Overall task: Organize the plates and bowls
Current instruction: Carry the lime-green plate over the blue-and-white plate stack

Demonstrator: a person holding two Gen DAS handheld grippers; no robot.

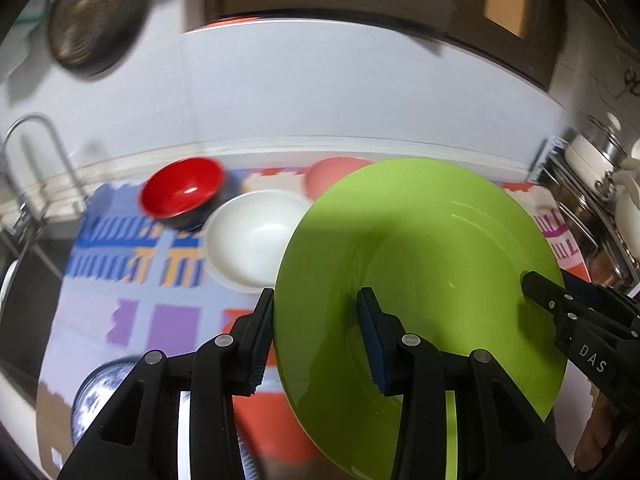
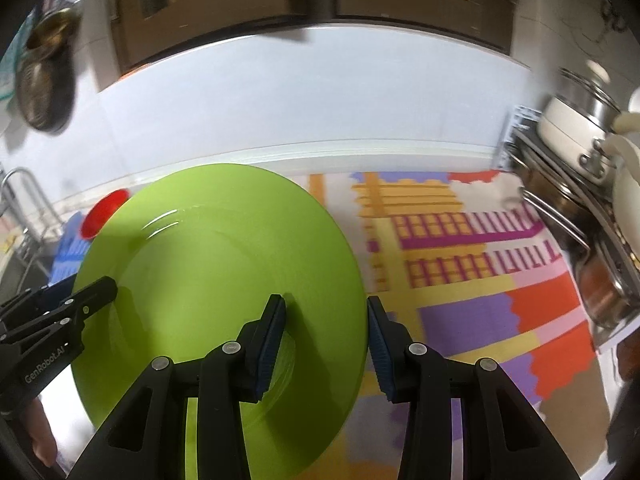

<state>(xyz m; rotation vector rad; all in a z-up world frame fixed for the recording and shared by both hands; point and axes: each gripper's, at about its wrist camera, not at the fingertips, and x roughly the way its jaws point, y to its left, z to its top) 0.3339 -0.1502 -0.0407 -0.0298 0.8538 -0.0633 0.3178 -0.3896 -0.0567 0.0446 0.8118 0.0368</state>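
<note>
While both tools straddle its rim, the green plate (image 1: 420, 280) (image 2: 216, 280) hangs tilted above the patterned mat (image 2: 480, 280) on the table, face toward the cameras, far edge raised. Left tool (image 1: 316, 320) has fingers apart either side of the plate's left rim; contact unclear. Right tool (image 2: 326, 328) likewise spans the right rim, fingers apart. Red bowl (image 1: 182, 192) and white bowl (image 1: 256, 236) sit upright on the mat just beside each other, behind the plate's left edge.
</note>
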